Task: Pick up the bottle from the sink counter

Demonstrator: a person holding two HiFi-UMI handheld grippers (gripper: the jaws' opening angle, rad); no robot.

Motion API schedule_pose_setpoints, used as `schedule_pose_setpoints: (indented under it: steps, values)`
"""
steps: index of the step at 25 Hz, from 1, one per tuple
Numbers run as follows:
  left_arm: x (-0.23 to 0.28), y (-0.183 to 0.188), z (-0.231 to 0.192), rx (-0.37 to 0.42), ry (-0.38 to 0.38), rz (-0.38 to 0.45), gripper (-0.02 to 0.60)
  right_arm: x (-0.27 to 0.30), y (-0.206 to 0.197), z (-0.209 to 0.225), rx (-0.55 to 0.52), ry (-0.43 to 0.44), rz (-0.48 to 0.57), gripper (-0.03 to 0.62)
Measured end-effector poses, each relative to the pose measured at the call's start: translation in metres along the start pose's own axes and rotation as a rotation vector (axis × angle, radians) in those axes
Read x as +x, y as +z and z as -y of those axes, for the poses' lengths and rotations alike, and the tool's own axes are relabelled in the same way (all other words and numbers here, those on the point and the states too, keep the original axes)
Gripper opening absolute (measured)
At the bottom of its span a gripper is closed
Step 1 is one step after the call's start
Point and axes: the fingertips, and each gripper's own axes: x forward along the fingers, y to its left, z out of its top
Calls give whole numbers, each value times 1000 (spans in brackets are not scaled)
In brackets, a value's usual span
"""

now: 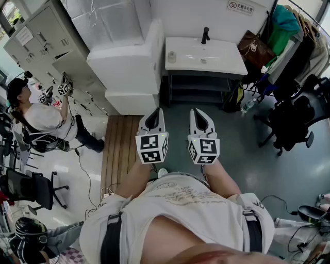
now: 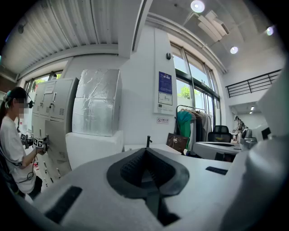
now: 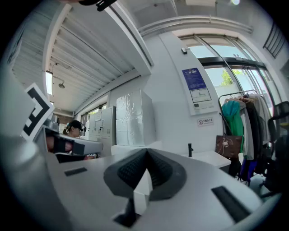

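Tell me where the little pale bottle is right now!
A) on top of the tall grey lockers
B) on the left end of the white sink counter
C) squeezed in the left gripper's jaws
B: in the head view the little pale bottle stands at the left end of the white sink counter, to the left of the black tap.

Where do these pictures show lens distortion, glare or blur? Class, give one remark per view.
Head view: evenly lit, the sink counter sharp, lockers bowed toward the edge. Left gripper view: fisheye circle with black corners, ceiling lamp blown out, left gripper soft up close. Right gripper view: same fisheye, windows glaring, right gripper blurred near the lens.
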Motion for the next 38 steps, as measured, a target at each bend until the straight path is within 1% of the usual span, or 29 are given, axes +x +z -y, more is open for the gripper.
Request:
schedule_pose_setpoints:
  steps: [7, 9, 13, 22, 27, 31, 35, 38]
  values:
    - [-4, -5, 16, 7, -35, -10, 20, -11, -8, -1, 10, 8, -14, 21]
    - [-6, -4, 16, -1, -44, -7, 20, -12, -11, -4, 19, 14, -22, 21]
    - [-11, 5, 15, -15, -56, 22, 20, -10, -13, -10, -19, 13, -34, 21]
    - [-1, 12, 2, 2, -83, 33, 20, 6, -8, -19, -37, -5, -27, 21]
    - [5, 9, -11, 14, -113, 20, 20, 20, -11, -32, -32, -19, -32, 21]
    - [6, 3, -22, 16, -148, 9, 20, 29, -16, -45, -20, -39, -30, 21]
    - [9, -7, -33, 21, -163, -14, 20, 31, -24, -53, 19, -59, -35, 21]
    - [14, -10, -40, 23, -172, -18, 20, 37, -28, -56, 22, -68, -37, 21]
